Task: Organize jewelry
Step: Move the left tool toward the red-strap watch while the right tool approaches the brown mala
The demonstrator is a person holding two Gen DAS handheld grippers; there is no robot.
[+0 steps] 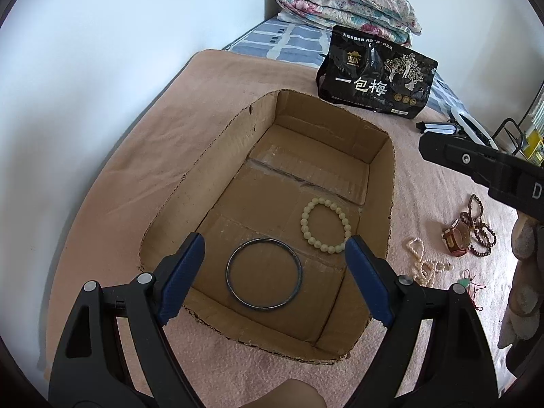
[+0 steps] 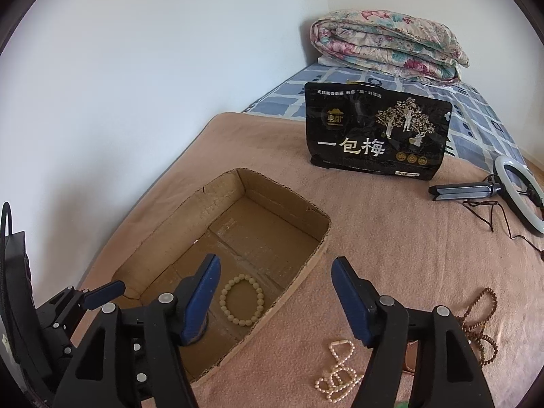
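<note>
An open cardboard box (image 1: 384, 183) lies on the pink blanket. Inside it are a dark bangle (image 1: 264, 274) and a cream bead bracelet (image 1: 325, 225), which also shows in the right wrist view (image 2: 241, 299). My left gripper (image 1: 272, 272) is open and empty above the box's near end. My right gripper (image 2: 275, 292) is open and empty over the box's right wall (image 2: 299, 272). On the blanket right of the box lie a pearl strand (image 1: 423, 265) (image 2: 336, 374), brown prayer beads (image 1: 477, 227) (image 2: 482, 326), a brown watch (image 1: 455, 238) and a green pendant on red cord (image 1: 467, 284).
A black snack bag (image 2: 375, 132) stands beyond the box. A ring light on a folded tripod (image 2: 516, 187) lies to the right with its cable. A folded floral quilt (image 2: 391, 42) sits at the bed's far end. A white wall runs along the left.
</note>
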